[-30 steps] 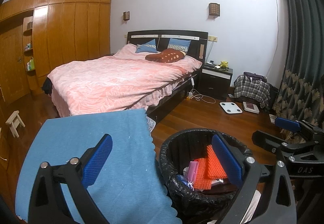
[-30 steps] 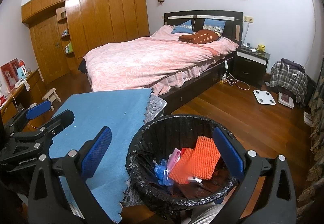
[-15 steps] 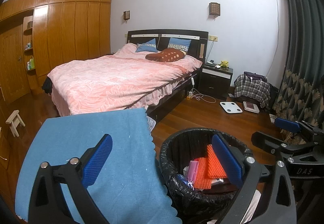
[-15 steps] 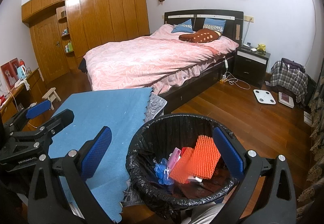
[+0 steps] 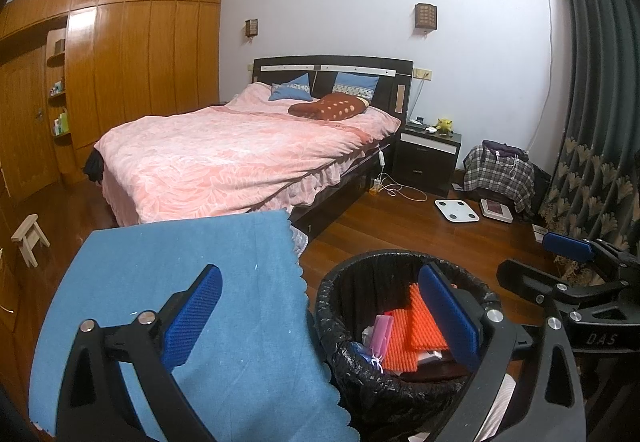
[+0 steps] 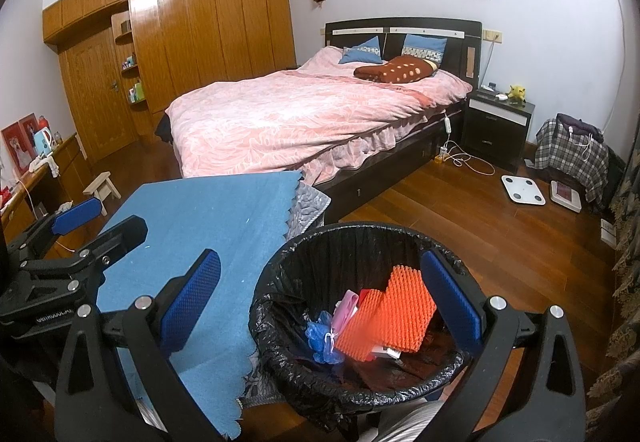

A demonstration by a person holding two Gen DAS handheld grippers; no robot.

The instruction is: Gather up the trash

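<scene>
A round bin lined with a black bag (image 5: 340,354) (image 6: 280,338) stands on the floor beside a table under a blue cloth (image 5: 192,282) (image 6: 208,218). Inside lie orange bumpy sheets (image 5: 416,326) (image 6: 396,314), a pink piece (image 5: 380,334) (image 6: 344,308) and a blue mesh ball (image 6: 320,338). My left gripper (image 5: 324,318) hovers open over the cloth's edge and the bin, holding nothing. My right gripper (image 6: 324,306) is open above the bin, also with nothing in it. Each gripper shows at the side of the other's view.
A bed with a pink cover (image 5: 240,154) (image 6: 304,118) fills the middle of the room. Beyond it stand a dark nightstand (image 5: 428,158), a plaid-covered heap (image 5: 500,170) and white scales (image 5: 456,210) on the wooden floor. A small stool (image 6: 102,186) sits at the left, a curtain (image 5: 592,122) at the right.
</scene>
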